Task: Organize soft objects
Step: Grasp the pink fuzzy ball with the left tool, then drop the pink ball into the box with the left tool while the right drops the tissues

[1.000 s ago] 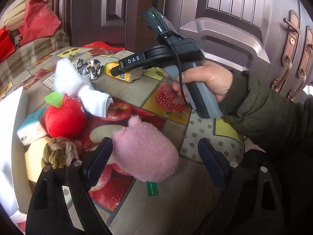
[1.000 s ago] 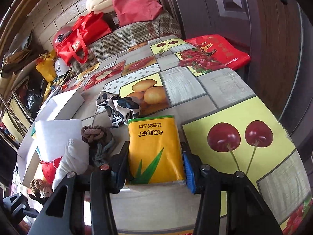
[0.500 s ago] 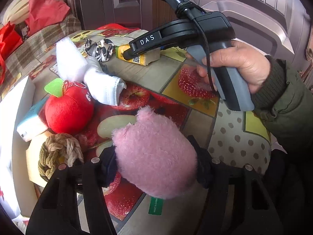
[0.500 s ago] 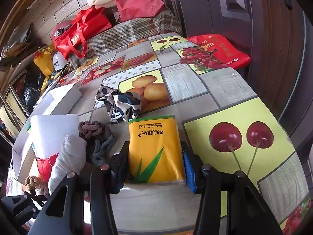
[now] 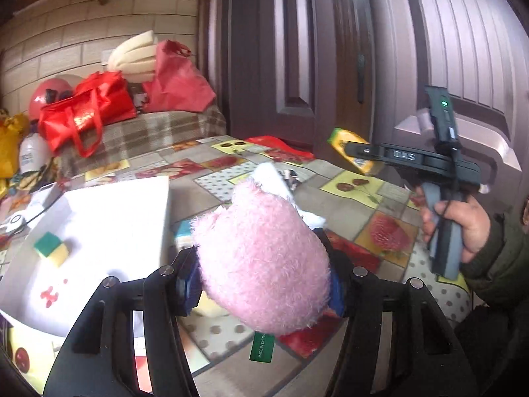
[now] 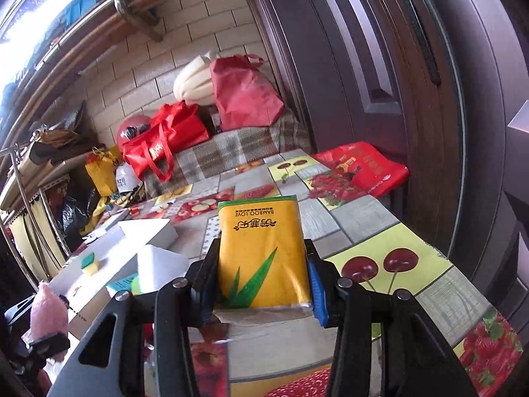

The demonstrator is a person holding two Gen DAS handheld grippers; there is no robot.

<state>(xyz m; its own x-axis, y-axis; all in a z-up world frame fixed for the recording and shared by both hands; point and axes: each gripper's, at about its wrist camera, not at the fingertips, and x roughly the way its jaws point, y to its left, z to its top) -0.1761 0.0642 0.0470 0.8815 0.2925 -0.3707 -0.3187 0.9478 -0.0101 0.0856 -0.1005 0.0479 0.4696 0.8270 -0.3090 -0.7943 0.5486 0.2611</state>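
A pink plush toy (image 5: 264,261) is clamped between the two pads of the left claw (image 5: 261,284), about half closed, and is held up off the counter (image 5: 347,205), its green tag hanging beneath. Just left of it, a white box (image 5: 109,218) with a green-and-yellow sponge (image 5: 53,248) inside is seen. A yellow tissue pack (image 6: 264,254) is gripped by its sides in the right claw (image 6: 264,284), narrowly set, and is lifted clear above the counter's fruit-patterned cloth.
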